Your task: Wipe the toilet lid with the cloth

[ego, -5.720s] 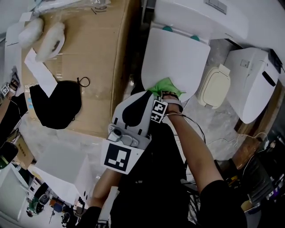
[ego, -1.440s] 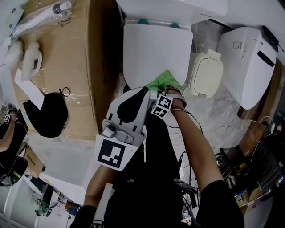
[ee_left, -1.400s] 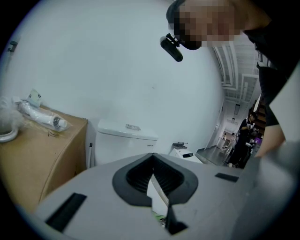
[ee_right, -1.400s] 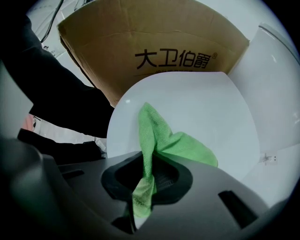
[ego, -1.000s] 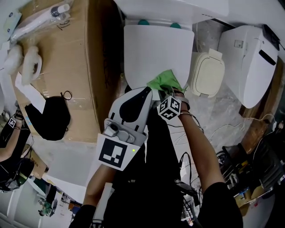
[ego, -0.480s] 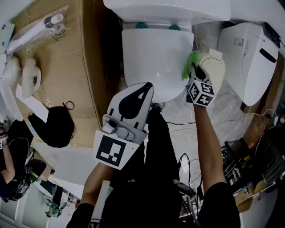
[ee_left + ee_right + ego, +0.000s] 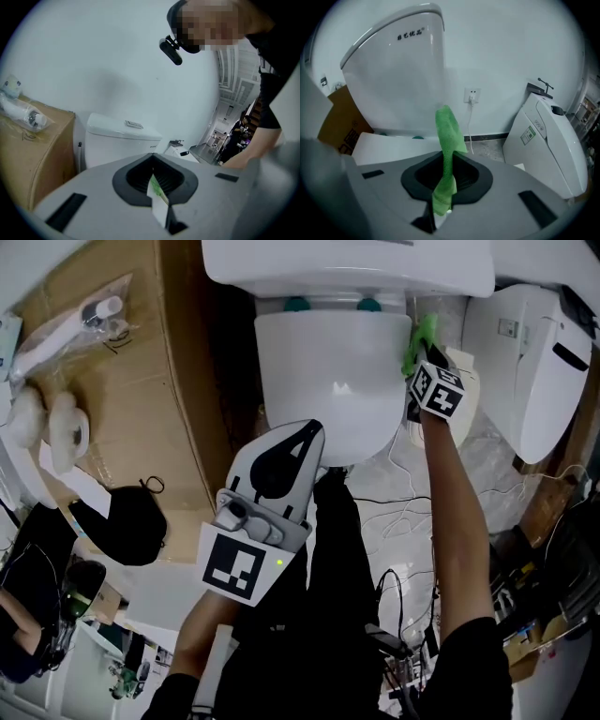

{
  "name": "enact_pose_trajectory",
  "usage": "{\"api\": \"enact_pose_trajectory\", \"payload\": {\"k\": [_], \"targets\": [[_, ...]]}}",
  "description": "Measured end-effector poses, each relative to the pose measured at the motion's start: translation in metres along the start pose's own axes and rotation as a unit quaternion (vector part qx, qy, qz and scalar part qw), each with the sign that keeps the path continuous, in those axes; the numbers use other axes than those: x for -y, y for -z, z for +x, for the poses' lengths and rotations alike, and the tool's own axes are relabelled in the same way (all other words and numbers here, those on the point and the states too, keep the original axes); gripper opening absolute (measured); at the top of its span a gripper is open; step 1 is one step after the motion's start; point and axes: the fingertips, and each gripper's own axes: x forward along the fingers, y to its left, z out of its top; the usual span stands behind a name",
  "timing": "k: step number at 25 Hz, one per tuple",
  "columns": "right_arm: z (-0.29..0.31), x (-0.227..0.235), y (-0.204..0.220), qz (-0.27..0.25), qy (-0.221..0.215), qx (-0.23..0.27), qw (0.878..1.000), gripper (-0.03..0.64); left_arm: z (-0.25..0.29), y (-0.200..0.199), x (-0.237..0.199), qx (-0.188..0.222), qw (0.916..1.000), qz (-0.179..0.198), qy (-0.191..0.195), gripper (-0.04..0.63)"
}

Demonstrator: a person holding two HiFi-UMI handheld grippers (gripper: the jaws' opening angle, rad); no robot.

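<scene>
My right arm is stretched out straight. The right gripper (image 7: 418, 354) is clamped on the green cloth (image 7: 421, 331), which sits against the toilet lid's (image 7: 328, 381) edge at about 2 o'clock. My left gripper (image 7: 302, 439) points at the lid's 6 o'clock rim, its jaws together with nothing between them. A cardboard box (image 7: 112, 399) stands at 9 o'clock and a second white toilet (image 7: 530, 371) at 3 o'clock.

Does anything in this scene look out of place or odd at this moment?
Yes. The green cloth, clamped in the right gripper, is past the right edge of the toilet lid, not on it. A loose cream seat part also lies on the floor beside the toilet.
</scene>
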Motion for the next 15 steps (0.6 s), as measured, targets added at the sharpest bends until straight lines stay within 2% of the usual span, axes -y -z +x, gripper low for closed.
{"api": "enact_pose_trajectory", "payload": {"k": [5,8,12,15], "targets": [[0.024,-0.012,0.003,-0.051,-0.005,-0.036,0.998,0.052,0.004,-0.002,-0.007,-0.007,1.0000,0.000,0.003,0.002],[0.036,-0.025,0.005,-0.091,-0.022,-0.066,0.993,0.052,0.006,-0.003,-0.010,-0.009,0.9999,0.002,0.004,0.002],[0.040,-0.030,0.007,-0.118,-0.031,-0.098,0.988,0.052,0.004,0.002,-0.017,-0.014,0.9999,-0.001,-0.003,0.002],[0.040,-0.040,0.012,-0.193,-0.047,-0.118,0.973,0.052,0.004,0.004,-0.020,-0.007,0.9998,-0.010,-0.013,0.002]]}}
